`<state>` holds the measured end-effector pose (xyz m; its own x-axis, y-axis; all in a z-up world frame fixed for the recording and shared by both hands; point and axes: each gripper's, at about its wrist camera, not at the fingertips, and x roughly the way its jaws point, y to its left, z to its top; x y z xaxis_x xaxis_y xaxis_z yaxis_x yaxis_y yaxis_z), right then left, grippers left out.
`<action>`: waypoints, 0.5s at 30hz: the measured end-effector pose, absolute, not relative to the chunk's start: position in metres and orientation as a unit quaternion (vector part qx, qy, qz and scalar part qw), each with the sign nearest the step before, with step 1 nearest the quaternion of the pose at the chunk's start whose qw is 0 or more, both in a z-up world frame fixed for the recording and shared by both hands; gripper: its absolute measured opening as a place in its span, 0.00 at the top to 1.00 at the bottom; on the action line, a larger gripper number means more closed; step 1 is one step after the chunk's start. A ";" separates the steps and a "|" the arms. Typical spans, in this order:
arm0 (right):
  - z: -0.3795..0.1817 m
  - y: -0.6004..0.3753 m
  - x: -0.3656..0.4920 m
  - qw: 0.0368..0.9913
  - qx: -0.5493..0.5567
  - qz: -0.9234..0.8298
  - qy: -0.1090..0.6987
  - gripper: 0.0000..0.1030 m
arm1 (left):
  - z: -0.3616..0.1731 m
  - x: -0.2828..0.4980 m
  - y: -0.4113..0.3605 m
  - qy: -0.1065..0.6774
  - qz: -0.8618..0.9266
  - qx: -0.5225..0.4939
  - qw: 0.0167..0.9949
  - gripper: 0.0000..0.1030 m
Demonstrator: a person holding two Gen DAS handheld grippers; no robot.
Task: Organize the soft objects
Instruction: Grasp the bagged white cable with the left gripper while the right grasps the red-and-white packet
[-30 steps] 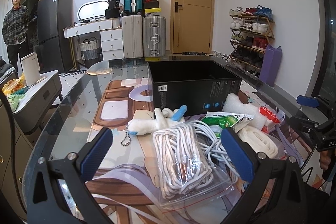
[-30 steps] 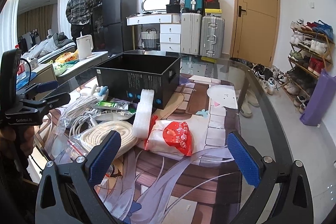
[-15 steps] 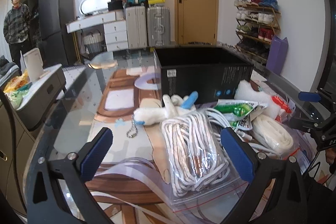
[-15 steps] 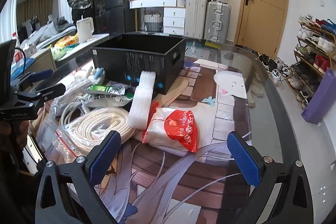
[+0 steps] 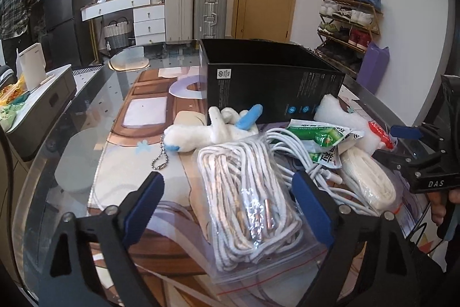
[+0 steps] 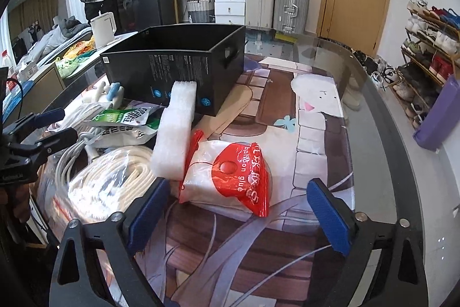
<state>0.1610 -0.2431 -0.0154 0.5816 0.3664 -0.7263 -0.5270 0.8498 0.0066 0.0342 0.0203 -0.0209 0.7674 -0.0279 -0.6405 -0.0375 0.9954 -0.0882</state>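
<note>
While both the left gripper [image 5: 227, 203] and right gripper [image 6: 238, 209] stood wide open and empty, the slippery rope bag [image 5: 253, 200] risked snagging the loose cable [image 5: 313, 163] if lifted.

Both wrist views low, near; share black box [image 5: 270, 88]

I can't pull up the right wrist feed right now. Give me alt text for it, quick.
The open right gripper hovers low over a red-and-white balloon glue packet lying on the glass table. Left of the packet lie a white foam block and a bagged white rope coil; the open black box stands behind them.
</note>
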 end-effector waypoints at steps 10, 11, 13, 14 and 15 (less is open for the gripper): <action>-0.019 -0.236 0.164 0.871 -0.103 0.279 0.391 0.35 | -0.026 0.036 0.016 0.359 -0.025 -0.047 0.932 0.57; -0.020 -0.236 0.163 0.871 -0.104 0.279 0.391 0.37 | -0.025 0.035 0.016 0.358 -0.026 -0.048 0.932 0.58; -0.020 -0.238 0.161 0.872 -0.100 0.280 0.390 0.40 | -0.024 0.034 0.018 0.357 -0.026 -0.049 0.932 0.61; -0.020 -0.240 0.161 0.872 -0.098 0.280 0.390 0.42 | -0.024 0.033 0.018 0.356 -0.026 -0.049 0.933 0.62; -0.020 -0.242 0.160 0.873 -0.096 0.279 0.389 0.43 | -0.024 0.033 0.018 0.354 -0.026 -0.050 0.933 0.63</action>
<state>0.1601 -0.2423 -0.0201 0.5419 0.4124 -0.7323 -0.5611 0.8263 0.0501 0.0325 0.0182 -0.0235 0.7477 -0.0846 -0.6587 0.0139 0.9936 -0.1118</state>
